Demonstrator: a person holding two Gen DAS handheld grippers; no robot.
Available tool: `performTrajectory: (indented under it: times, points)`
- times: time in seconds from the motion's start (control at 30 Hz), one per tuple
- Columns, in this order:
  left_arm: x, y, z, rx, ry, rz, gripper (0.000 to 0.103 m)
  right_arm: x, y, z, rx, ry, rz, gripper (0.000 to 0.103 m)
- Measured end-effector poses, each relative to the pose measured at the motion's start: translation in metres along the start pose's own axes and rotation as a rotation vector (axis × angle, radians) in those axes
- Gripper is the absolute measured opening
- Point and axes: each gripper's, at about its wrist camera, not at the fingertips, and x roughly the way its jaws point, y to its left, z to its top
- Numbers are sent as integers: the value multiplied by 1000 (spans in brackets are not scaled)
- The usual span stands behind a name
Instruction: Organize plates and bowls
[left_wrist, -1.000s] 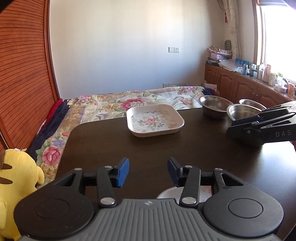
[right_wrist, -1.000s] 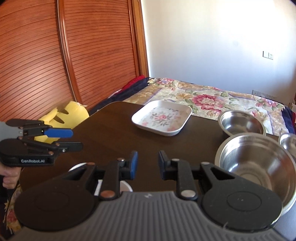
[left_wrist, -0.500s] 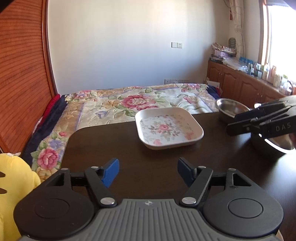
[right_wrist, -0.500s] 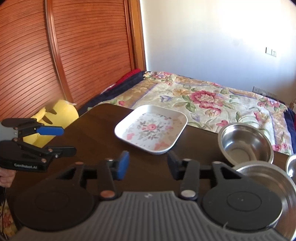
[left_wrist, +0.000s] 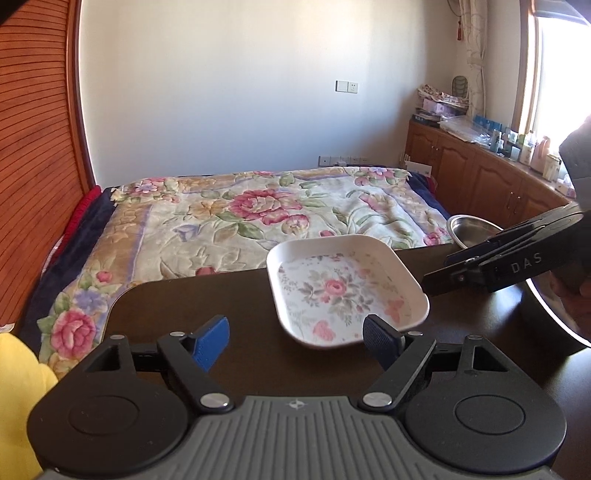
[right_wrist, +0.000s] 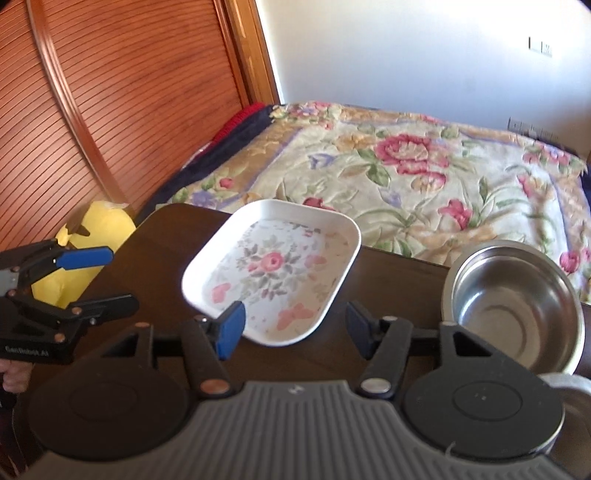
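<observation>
Left wrist view: left claw (left_wrist: 296, 341) opening, wide, nothing between its blue pads. Just ahead on the dark glossy table (left_wrist: 229, 306), a white square plate (left_wrist: 345, 291) with rounded corners and a floral print, empty. Behind it, at the table's far edge, a steel bowl (left_wrist: 471, 230), partly hidden by the right claw (left_wrist: 436, 280).

Right wrist view: right claw (right_wrist: 295, 326) opening, holding nothing, near the plate's (right_wrist: 271, 271) front rim. Round, shiny steel bowl (right_wrist: 511, 306) to the right, empty. Floral bed (right_wrist: 406, 173) beyond.
</observation>
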Motion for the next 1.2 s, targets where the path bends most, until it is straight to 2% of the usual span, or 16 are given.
performTrajectory:
  times: [0.37, 0.43, 0.53, 0.6, 0.67, 0.77, 0.87, 1.2]
  points:
    - [39, 7, 5, -14, 35, -17, 78, 29, -14, 10, 33, 79, 4, 60]
    - [45, 8, 6, -18, 41, -24, 73, 33, -15, 10, 38, 93, 4, 60]
    - [53, 9, 7, -29, 53, -33, 59, 36, -16, 11, 43, 104, 10, 60]
    - [58, 10, 8, -38, 58, -35, 50, 38, -15, 11, 42, 110, 13, 56]
    - [63, 11, 9, -43, 58, -29, 46, 39, -15, 12, 39, 115, 9, 48]
    - [69, 13, 9, -54, 64, -22, 37, 41, -13, 13, 27, 120, 0, 44]
    - [73, 16, 9, -67, 69, -19, 32, 43, -14, 14, 33, 127, 10, 36]
    - [80, 13, 6, -60, 83, -15, 18, 49, -15, 14, 15, 142, -34, 26]
